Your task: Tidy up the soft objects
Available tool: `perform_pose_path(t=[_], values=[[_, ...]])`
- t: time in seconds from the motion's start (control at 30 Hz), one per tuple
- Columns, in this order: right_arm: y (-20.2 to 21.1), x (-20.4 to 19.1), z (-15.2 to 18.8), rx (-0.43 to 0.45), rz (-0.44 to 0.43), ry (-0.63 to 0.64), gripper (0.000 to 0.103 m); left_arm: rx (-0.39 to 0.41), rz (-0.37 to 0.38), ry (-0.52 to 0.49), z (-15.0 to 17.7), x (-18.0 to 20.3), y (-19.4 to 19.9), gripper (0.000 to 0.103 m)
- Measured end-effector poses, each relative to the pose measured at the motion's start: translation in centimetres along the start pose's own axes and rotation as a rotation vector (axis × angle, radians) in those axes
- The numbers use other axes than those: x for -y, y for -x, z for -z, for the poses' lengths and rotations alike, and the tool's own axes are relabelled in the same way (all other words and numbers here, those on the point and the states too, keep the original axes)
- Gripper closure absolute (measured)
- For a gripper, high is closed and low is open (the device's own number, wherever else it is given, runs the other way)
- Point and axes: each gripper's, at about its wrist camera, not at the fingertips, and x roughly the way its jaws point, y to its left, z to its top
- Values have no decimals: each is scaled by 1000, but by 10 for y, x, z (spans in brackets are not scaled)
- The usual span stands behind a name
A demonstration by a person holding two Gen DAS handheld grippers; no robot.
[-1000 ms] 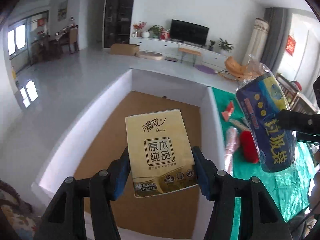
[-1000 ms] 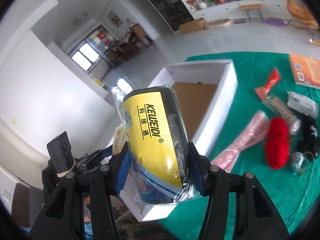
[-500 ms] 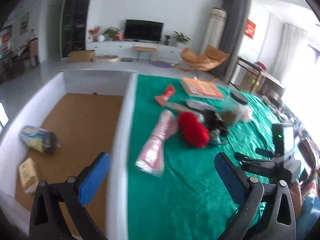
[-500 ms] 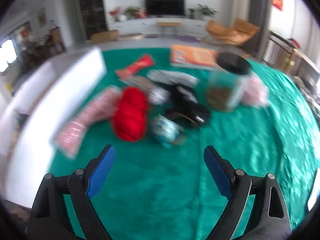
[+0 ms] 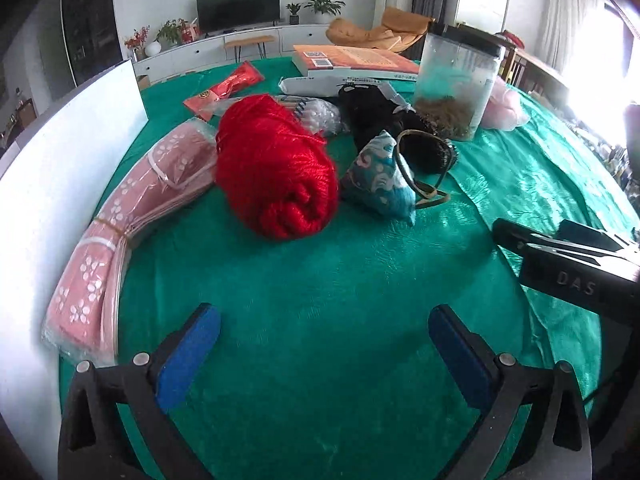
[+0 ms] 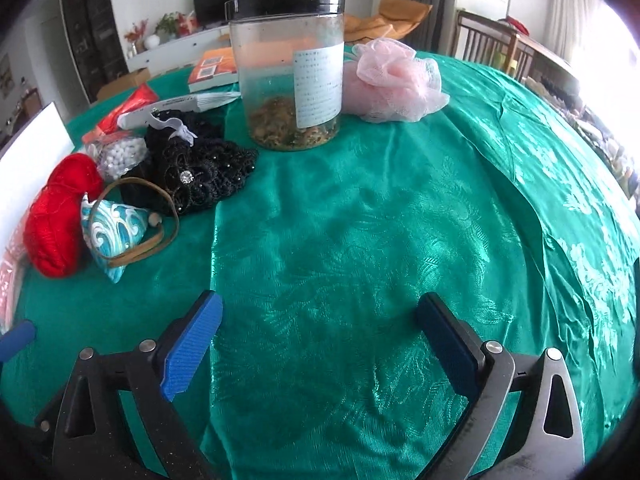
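My left gripper [image 5: 324,316] hangs open over bare green cloth, nothing between its blue pads. Beyond it lie a red yarn ball [image 5: 276,168], a pink flower-print pack [image 5: 132,208] along the white box wall, a blue-and-white pouch [image 5: 380,176] and a black crochet piece [image 5: 372,116]. My right gripper [image 6: 320,300] has its jaws opening, empty, low over the cloth. In its view the yarn ball [image 6: 60,216], the pouch [image 6: 112,228] and the crochet piece [image 6: 192,172] sit at the left. A pink mesh puff [image 6: 392,80] rests behind the jar.
A white box wall [image 5: 52,168] borders the table on the left. A clear lidded jar [image 6: 288,72], an orange book [image 5: 352,60], a red packet [image 5: 228,88] and a bag of white beads [image 6: 120,156] stand further back. Wooden chairs [image 6: 492,44] line the far right.
The tissue pack and the roll were let go into the box. Both grippers opened wide, swung right over the green cloth and dropped closer to the pile.
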Motion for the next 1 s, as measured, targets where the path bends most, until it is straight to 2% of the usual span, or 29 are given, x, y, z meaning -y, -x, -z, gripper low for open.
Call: perform_pose_path(t=[1.0], values=[[0, 1, 0, 0, -1, -1, 4, 0, -6, 4, -3, -2, -1, 0]])
